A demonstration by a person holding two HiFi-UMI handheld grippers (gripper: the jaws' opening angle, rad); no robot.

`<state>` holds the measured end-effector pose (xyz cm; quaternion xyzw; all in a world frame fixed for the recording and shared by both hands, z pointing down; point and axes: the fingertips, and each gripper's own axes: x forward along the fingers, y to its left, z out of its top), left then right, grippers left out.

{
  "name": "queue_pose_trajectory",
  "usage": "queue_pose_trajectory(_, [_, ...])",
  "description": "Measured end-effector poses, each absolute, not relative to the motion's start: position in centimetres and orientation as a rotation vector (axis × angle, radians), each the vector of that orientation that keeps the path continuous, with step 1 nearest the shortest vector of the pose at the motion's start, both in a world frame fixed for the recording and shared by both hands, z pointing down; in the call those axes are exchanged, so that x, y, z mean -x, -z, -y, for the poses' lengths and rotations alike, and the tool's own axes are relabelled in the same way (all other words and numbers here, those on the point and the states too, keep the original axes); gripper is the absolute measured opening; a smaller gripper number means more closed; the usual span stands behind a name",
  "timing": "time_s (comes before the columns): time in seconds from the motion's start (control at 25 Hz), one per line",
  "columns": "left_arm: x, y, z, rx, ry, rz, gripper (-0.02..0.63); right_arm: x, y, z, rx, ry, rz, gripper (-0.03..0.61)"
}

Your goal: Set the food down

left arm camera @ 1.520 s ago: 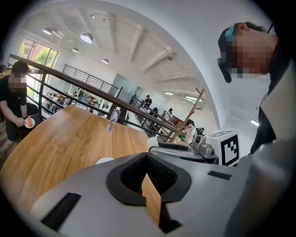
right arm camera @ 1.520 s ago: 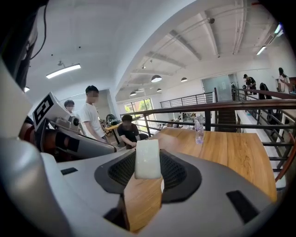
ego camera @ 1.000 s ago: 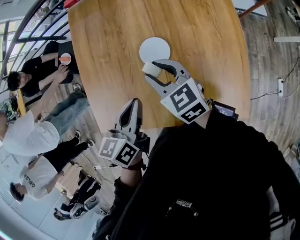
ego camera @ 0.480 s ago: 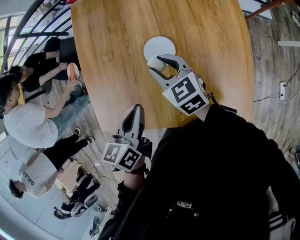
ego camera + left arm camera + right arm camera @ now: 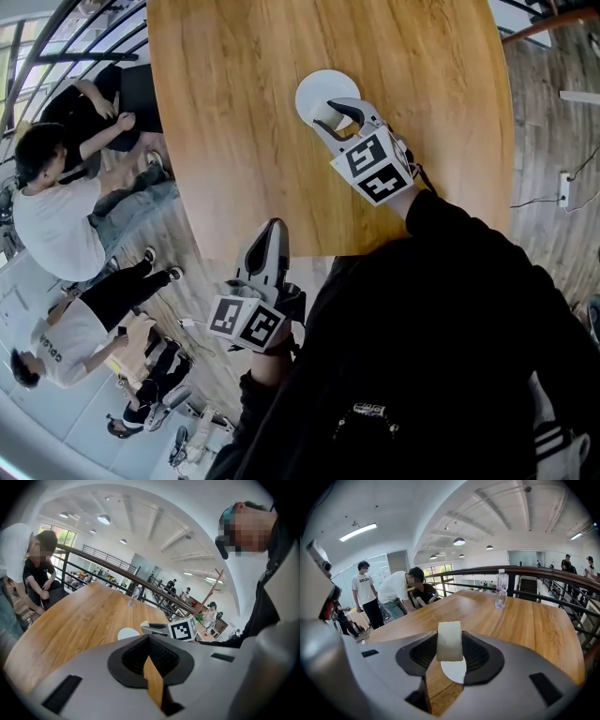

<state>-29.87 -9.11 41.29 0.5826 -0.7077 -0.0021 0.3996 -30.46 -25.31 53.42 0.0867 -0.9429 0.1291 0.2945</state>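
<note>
While a few bystanders (image 5: 56, 225) sit and stand on the floor at far left, beyond the edge of a broad wooden bench (image 5: 234, 122), a person in a black sleeve (image 5: 450, 281) holds a gripper in each hand. At lower left, the left gripper (image 5: 273, 227) hangs off the near edge of the bench. Its jaws are drawn nearly together, with only a thin slit between them and nothing in it, likely because this hand has no part in the step.

Further right, near the middle of the bench, lies a round white plate (image 5: 314, 86) with nothing resting on it. The right gripper (image 5: 330, 114) reaches over the plate's near side, tilted downward. Its jaws are clamped on the food (image 5: 449, 641), a pale rectangular block gripped by its two sides. Gripping it there probably leaves the underside free to meet the plate flat.

In the right gripper view, the plate's white shows just beneath the block through the gap. Whether the block touches the plate cannot be told. By this judgement the food is in place for release but not yet set down. Far back on the bench, to the right in that view, a clear water bottle (image 5: 501, 590) stands well apart.
</note>
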Motion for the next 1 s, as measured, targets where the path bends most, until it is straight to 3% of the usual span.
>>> queue_pose_trajectory(1.0, [31.4,-42.0,4.9,-1.329,0.085,1.859,-0.002,32.1,-66.3,26.5,-0.17,-0.255,2.227,0.171])
